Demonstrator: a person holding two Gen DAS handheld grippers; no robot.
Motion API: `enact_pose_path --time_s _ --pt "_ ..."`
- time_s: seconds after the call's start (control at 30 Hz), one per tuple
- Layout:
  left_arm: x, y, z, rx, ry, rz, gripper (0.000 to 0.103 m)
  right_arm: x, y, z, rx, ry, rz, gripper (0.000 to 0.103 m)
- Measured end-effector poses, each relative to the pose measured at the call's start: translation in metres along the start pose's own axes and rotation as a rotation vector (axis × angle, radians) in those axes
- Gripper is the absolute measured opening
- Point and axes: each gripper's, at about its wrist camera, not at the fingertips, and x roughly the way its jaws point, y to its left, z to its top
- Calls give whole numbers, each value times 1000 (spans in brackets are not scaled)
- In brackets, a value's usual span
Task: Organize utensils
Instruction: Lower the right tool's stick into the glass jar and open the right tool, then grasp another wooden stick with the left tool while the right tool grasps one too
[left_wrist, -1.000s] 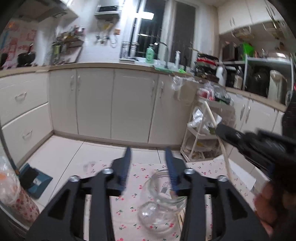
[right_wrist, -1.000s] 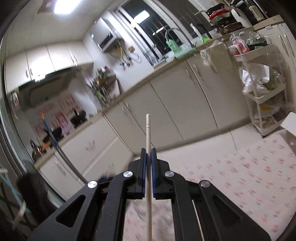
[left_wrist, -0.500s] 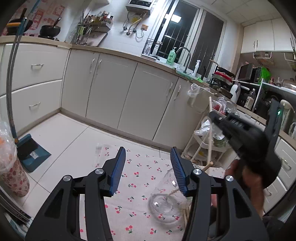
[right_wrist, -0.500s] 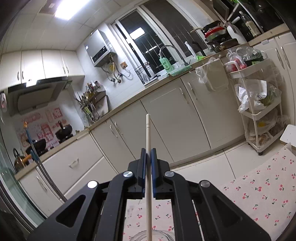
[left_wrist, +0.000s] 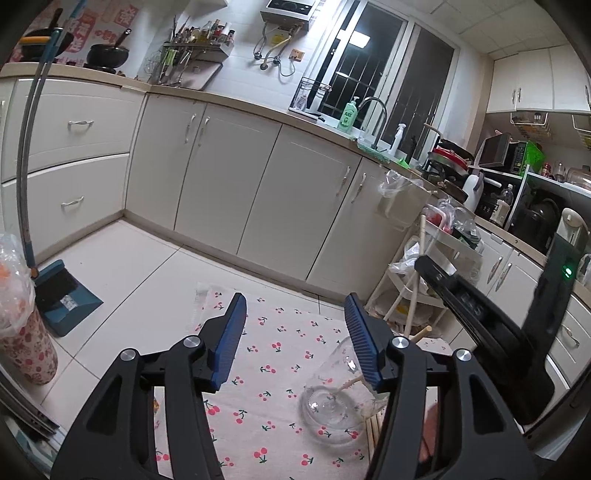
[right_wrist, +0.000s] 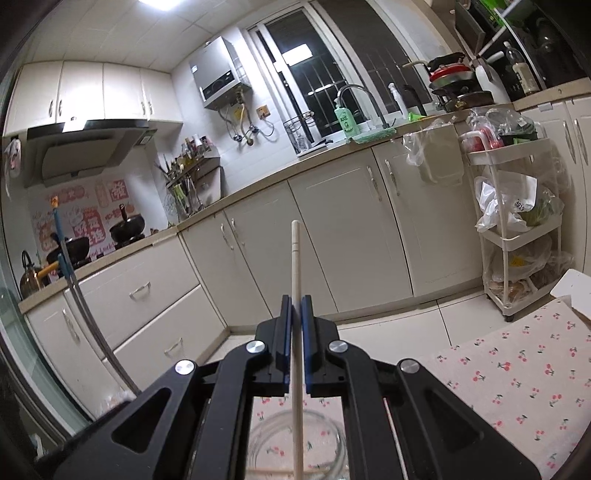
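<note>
A clear glass jar stands on the cherry-print cloth with one wooden chopstick leaning inside it. My left gripper is just left of the jar, its jaws opening and pressing on nothing; the jar shows partly behind its right finger. More chopsticks lie on the cloth beside the jar. My right gripper is shut on an upright chopstick, whose lower end hangs over the jar's mouth. In the left wrist view this gripper comes in from the right, above the jar.
White kitchen cabinets run along the back. A white trolley loaded with bags stands at the right, close to the cloth's edge. A blue dustpan and broom and a bag-lined floral bin are on the floor at the left.
The left gripper's jaws have widened and let the jar stand free at their right. The right gripper has come down with its chopstick until the jar's mouth shows beneath it.
</note>
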Motion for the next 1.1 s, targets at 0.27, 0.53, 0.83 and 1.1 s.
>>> enact_pose_path --time_s 0.27,0.53,0.83,1.1 --pt "-24 -1 -5 2 17 23 59 -28 2 -12 -72 112 11 29" --pt "-42 -17 -37 74 165 6 64 -89 -40 -15 -60 243 -77 38" --pt "4 -52 -102 147 483 -51 67 -103 -92 -92 -55 581 -229 33" --pt "44 -87 -127 302 578 -40 67 -105 -74 -103 -114 626 -149 33"
